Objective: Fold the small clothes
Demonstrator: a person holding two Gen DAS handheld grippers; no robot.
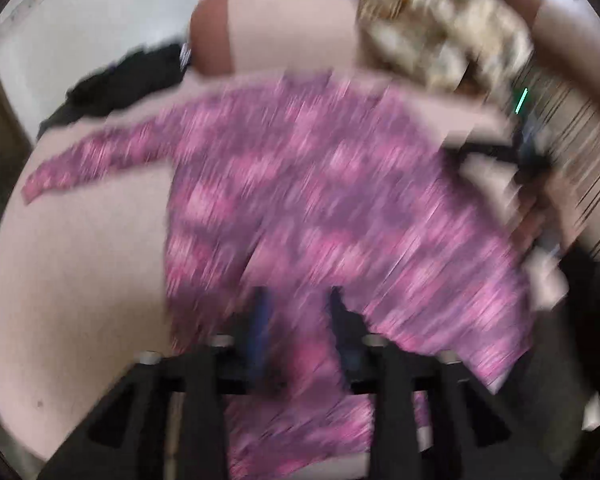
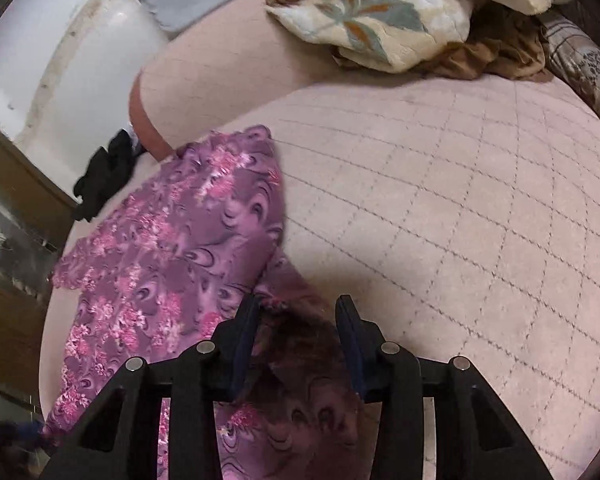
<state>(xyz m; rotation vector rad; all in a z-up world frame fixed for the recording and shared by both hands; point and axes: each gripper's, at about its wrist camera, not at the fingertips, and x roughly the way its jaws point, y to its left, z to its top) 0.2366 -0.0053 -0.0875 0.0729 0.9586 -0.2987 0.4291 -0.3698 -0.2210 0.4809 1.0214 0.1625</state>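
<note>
Across the pink quilted bed that fills both views, my purple and pink flowered garment lies spread toward the left side, one sleeve reaching out flat over the cover in the blurred left view. Behind it, at the far edge of the bed, sits a cream pillow with a leaf pattern, a crumpled brown cloth tucked just beside it. A small black cloth lies bunched at the bed's left edge, near the white wall. My right gripper points down at the garment's near edge; its jaws stand apart with a dark fold of the cloth between them, and the left finger touches that fold while the other is clear of it. My left gripper hangs over the garment's lower part with its jaws apart too, the cloth showing between them; the blur keeps me from telling whether the pads touch it.
</note>
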